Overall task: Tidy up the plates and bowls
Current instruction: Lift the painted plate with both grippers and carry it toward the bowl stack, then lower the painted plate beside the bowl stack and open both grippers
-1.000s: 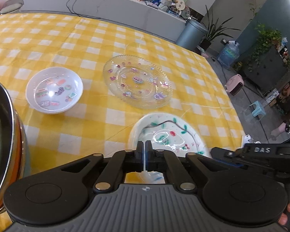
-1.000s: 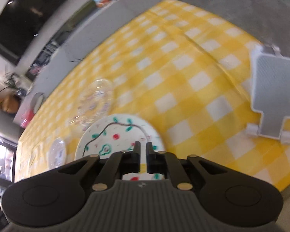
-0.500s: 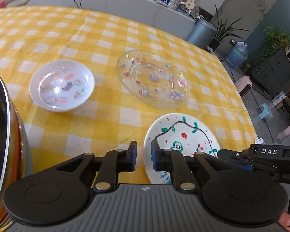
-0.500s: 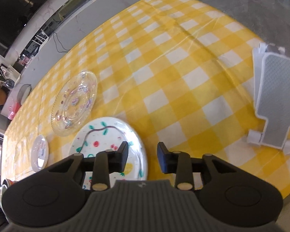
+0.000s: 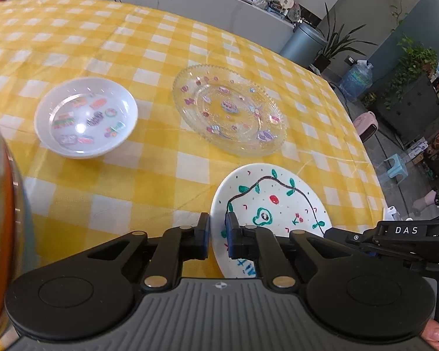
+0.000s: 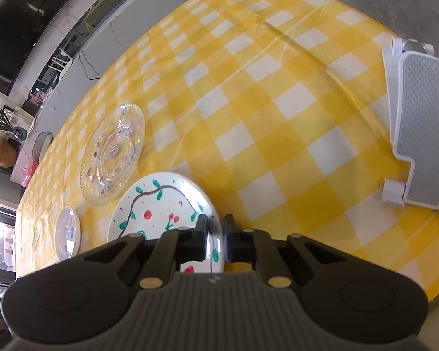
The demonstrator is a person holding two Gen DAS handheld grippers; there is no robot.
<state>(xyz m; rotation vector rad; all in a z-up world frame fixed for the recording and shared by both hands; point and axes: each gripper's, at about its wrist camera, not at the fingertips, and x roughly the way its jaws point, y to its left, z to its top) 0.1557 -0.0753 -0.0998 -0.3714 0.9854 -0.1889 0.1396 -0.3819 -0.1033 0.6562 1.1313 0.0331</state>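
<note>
Resting flat on the yellow checked tablecloth [image 5: 161,172], the painted white plate [image 5: 270,201] sits nearest the table edge, just beside the clear glass plate [image 5: 229,109], with the small white bowl [image 5: 86,117] further left. A second ago both claws were clamped on this plate's rim; now the left gripper [image 5: 218,235] and right gripper [image 6: 215,239] each stand slightly parted astride opposite edges, narrower than half a second ago, and whether they pinch the rim I cannot tell. A grey-and-white stand [image 6: 418,134] lies well apart to the right.
</note>
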